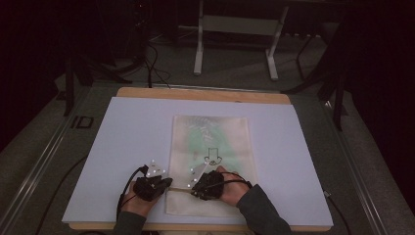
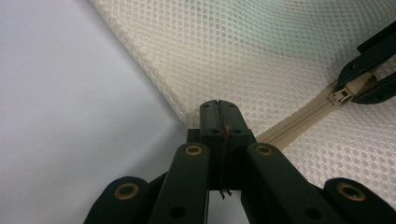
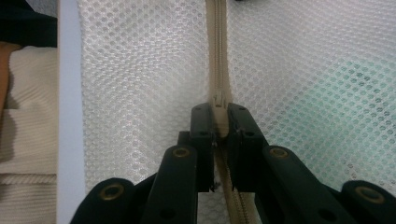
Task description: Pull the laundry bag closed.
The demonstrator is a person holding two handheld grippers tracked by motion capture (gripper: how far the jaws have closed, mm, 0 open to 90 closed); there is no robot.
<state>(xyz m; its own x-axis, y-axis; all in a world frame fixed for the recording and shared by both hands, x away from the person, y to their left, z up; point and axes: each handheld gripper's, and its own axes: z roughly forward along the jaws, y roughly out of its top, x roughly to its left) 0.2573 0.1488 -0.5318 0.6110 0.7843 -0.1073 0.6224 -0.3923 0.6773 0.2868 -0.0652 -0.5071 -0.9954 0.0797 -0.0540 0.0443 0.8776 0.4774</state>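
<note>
One cream mesh zipper bag (image 1: 210,161) lies flat on the white board (image 1: 122,147), its near end close to the board's front edge, with something green showing through the mesh farther up. One beige zipper (image 3: 217,56) runs across that near end. The left gripper (image 2: 218,112) has its jaws pressed together on the bag's corner, at the zipper's end, pinning the fabric. The right gripper (image 3: 218,122) is clamped on the single zipper pull (image 3: 218,100), part-way along the track. The step in hand looks like working the zipper: one gripper anchors, the other draws. The next move would call for a steady pull along the zipper line while the left keeps the mesh taut. Two grippers, one bag, one pull.
</note>
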